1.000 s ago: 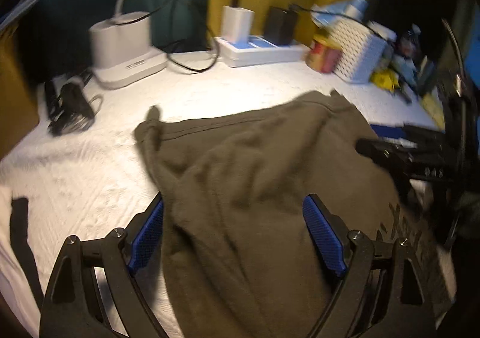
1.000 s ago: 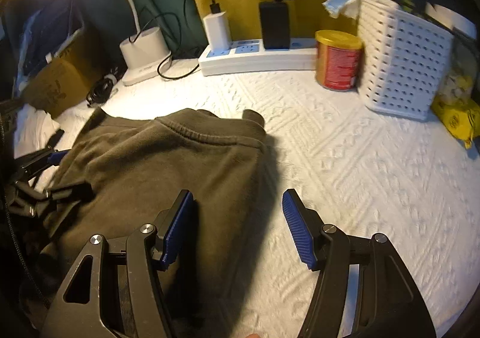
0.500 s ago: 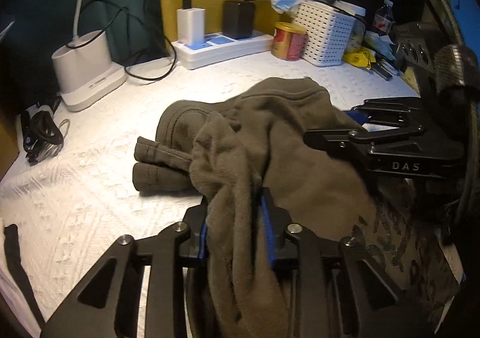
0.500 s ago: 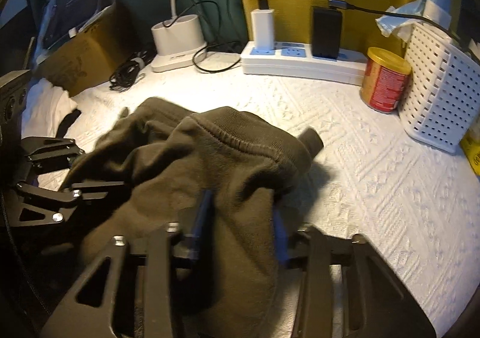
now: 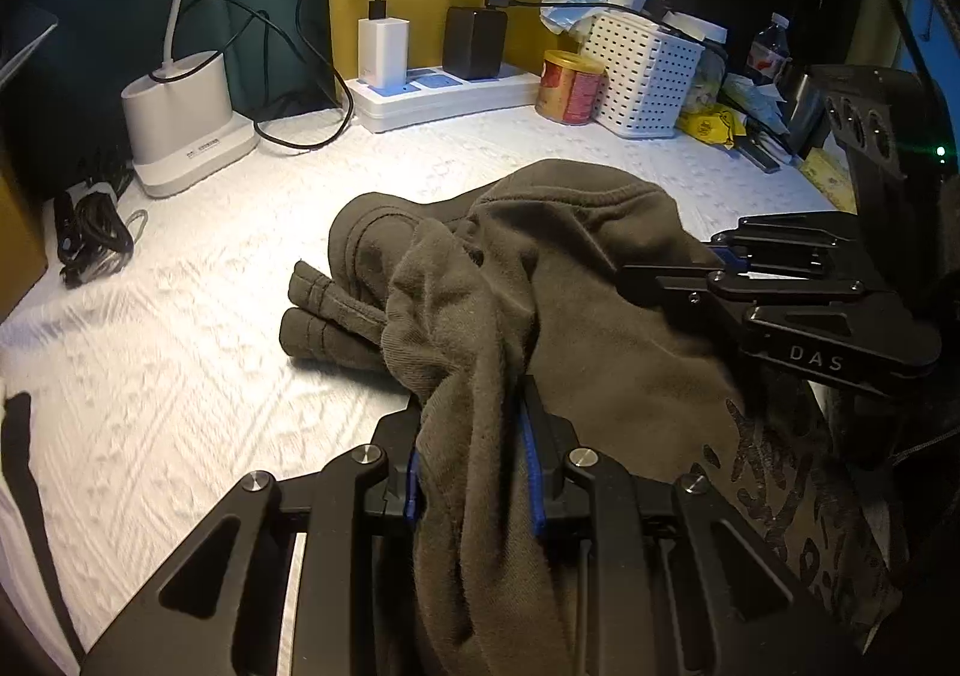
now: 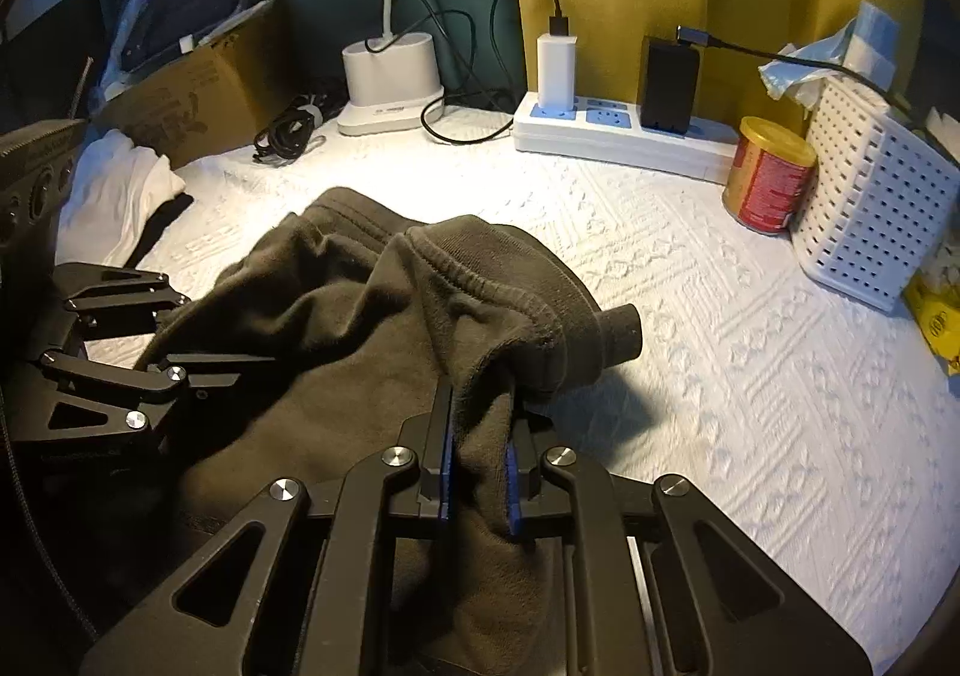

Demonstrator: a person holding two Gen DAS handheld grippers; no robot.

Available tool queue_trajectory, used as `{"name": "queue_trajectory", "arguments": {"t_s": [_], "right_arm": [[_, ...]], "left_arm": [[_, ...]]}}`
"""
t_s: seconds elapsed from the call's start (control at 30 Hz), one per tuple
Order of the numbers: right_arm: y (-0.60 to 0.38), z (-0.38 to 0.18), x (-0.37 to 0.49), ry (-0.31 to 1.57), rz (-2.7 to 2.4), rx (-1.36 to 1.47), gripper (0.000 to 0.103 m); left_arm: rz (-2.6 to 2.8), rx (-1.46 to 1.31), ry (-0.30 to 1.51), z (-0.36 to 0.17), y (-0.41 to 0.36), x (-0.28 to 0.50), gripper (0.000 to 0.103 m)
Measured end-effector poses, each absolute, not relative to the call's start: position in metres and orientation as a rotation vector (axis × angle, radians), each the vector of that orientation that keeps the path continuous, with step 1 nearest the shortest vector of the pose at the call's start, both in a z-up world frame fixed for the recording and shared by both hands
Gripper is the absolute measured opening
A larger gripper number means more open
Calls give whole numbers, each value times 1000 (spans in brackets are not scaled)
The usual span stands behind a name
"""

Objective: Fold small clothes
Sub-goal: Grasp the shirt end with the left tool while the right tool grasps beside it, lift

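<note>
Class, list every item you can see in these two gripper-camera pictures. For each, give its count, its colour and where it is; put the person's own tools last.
garment: one, olive-brown, bunched mid-table
bedspread-like cover: one, white, textured, over the table
lamp base: one, white, back left
power strip: one, white and blue, at the back wall
chargers: two, one white, one black, plugged into the strip
tin: one, red with gold lid, beside the basket
basket: one, white, perforated, back right
cardboard box: one, brown, far left
coiled cable: one, black, left edge
white cloth: one, by the box
left gripper: black, blue pads, clamped on garment
right gripper: black, blue pads, closing on garment
</note>
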State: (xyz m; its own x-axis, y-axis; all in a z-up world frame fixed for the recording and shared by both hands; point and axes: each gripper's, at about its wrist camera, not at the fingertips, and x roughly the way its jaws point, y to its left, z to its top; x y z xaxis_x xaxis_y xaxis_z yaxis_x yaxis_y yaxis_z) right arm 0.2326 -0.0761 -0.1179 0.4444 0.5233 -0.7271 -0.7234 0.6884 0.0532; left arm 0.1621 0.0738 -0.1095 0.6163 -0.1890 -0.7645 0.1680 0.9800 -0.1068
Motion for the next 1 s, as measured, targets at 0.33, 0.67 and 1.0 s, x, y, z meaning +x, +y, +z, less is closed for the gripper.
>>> {"name": "queue_trajectory", "arguments": {"t_s": [0.33, 0.67, 1.0], "right_arm": [[-93, -101, 202, 742, 772, -249, 14], [-112, -73, 170, 659, 756, -221, 14], [-123, -50, 139, 591, 738, -214, 14]], "left_arm": [[-226, -28, 814, -90, 56, 133, 22], [-225, 2, 742, -67, 40, 103, 22], [-239, 25, 674, -51, 34, 80, 21]]}}
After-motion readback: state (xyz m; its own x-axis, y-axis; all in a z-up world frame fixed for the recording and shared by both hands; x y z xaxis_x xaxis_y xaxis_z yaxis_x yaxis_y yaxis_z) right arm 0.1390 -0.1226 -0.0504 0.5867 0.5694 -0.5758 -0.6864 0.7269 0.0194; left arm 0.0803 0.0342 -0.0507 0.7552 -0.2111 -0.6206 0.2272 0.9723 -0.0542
